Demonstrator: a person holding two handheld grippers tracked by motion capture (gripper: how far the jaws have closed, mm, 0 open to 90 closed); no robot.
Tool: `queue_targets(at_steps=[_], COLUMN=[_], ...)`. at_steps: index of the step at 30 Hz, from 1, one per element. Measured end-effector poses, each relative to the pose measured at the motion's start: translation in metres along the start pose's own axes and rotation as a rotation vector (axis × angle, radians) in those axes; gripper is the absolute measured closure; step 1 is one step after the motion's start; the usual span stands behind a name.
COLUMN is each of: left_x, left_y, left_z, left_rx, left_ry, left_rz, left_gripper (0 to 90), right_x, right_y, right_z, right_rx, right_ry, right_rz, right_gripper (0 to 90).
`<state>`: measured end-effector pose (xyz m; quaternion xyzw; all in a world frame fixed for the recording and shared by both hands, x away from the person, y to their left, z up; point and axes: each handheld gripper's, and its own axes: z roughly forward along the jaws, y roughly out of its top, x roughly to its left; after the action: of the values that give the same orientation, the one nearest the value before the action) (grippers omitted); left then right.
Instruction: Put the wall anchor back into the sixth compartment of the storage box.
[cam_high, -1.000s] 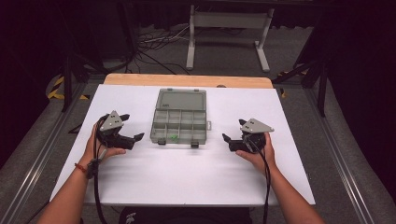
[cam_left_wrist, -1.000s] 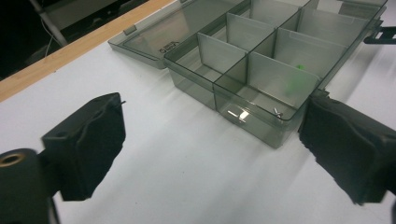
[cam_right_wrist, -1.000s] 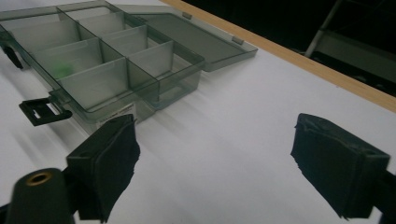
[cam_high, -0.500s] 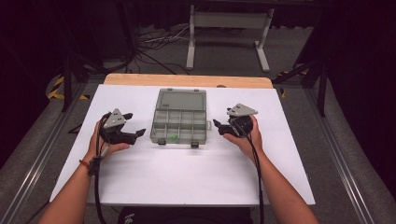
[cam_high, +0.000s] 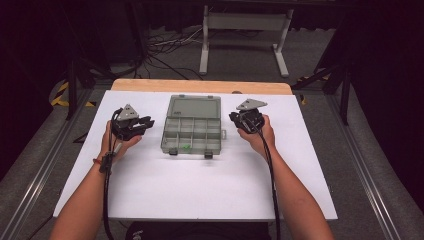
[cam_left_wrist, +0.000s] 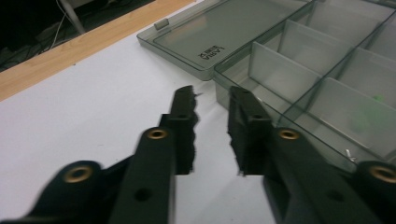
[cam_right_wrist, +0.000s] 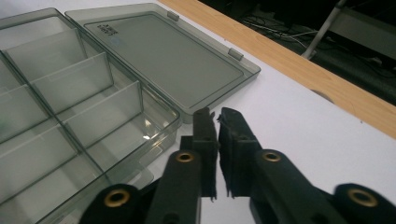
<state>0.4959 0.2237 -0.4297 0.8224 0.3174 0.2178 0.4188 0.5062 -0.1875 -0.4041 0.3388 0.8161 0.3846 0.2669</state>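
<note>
A clear grey compartment box (cam_high: 192, 135) lies open in the middle of the white table, its lid (cam_high: 195, 106) flat on the far side. A small green piece (cam_high: 185, 146) sits in a near compartment. My left gripper (cam_high: 148, 121) hovers just left of the box, pointing at it. In the left gripper view its jaws (cam_left_wrist: 212, 93) have just been closing; a narrow gap is left, with nothing in it, and the tips stand by the box's corner (cam_left_wrist: 327, 70). My right gripper (cam_high: 233, 117) is at the box's right edge. Its jaws (cam_right_wrist: 214, 112) are shut and empty beside the lid (cam_right_wrist: 159, 51).
The white table top (cam_high: 200, 195) has free room in front of the box and at both sides. A wooden strip (cam_high: 200, 86) runs along its far edge. Behind it stand a metal frame (cam_high: 245, 30) and cables on the dark floor.
Both hands have moved in toward the box and away from the person, the right one farther. Both pairs of jaws have narrowed from wide open.
</note>
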Motion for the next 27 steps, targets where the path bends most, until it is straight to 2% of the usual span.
queue_targets(at_steps=[1,2,4,7,13,17,22,27], left_x=[0.0,0.002,0.008,0.014,0.024,0.026,0.031,0.035], left_y=[0.001,0.002,0.005,0.007,0.009,0.013,0.017,0.021], left_z=[0.001,0.002,0.004,0.007,0.02,0.03,0.039,0.049], left_rx=[0.004,0.007,0.011,0.02,0.039,0.061,0.076,0.092], left_ry=[0.002,-0.003,-0.005,-0.002,-0.006,-0.011,-0.027,-0.021], left_rz=[0.002,0.007,-0.008,-0.014,-0.056,-0.053,-0.043,-0.063], left_gripper=[83.5,86.4,89.7,90.0,90.0,90.0,90.0,90.0], right_x=[-0.002,-0.004,-0.006,-0.009,-0.013,-0.014,-0.019,-0.022], right_y=[0.003,0.005,0.007,0.011,0.013,0.014,0.014,0.015], right_z=[0.004,0.006,0.009,0.014,0.025,0.032,0.042,0.052], right_rx=[0.021,0.025,0.026,0.035,0.061,0.079,0.103,0.131], right_ry=[-0.005,0.0,0.005,0.013,0.028,0.036,0.015,0.017], right_rz=[-0.003,-0.003,-0.009,-0.004,-0.006,-0.006,0.01,0.018], right_gripper=[90.0,90.0,90.0,90.0,90.0,90.0,90.0,90.0])
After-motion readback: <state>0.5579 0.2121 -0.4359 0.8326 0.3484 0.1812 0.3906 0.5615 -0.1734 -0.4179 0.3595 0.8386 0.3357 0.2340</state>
